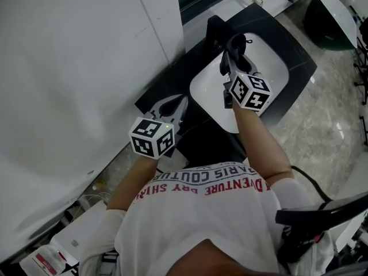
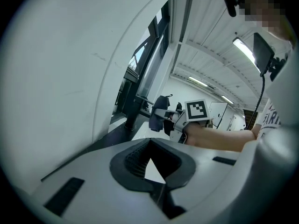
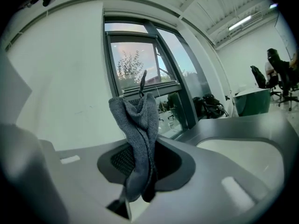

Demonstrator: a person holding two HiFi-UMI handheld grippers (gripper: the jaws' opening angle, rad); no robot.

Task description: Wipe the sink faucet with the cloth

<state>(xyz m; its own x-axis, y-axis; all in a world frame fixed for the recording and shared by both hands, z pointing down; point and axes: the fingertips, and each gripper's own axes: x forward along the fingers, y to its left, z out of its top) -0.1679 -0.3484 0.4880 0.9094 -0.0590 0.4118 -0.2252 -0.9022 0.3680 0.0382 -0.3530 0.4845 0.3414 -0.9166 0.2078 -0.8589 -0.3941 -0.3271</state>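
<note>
Right gripper [image 1: 229, 62] clamped on grey cloth [image 3: 139, 134] — held over white sink [image 1: 270, 68], dark faucet [image 1: 214, 30] at 11 o'clock. Left gripper [image 1: 172, 105] closed, empty — 8 o'clock of sink.

Upside-down red print on the white shirt [image 1: 198, 214]: "PARIS COUTUR…", "…DVENTURE DRY SHIR…"

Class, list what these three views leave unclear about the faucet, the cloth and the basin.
- Faucet: head view, mostly behind the cloth; contact unclear.
- Faucet: right gripper view, blocked by cloth in the right claw.
- Sink drain: head view, right claw covers the basin's middle.
</note>
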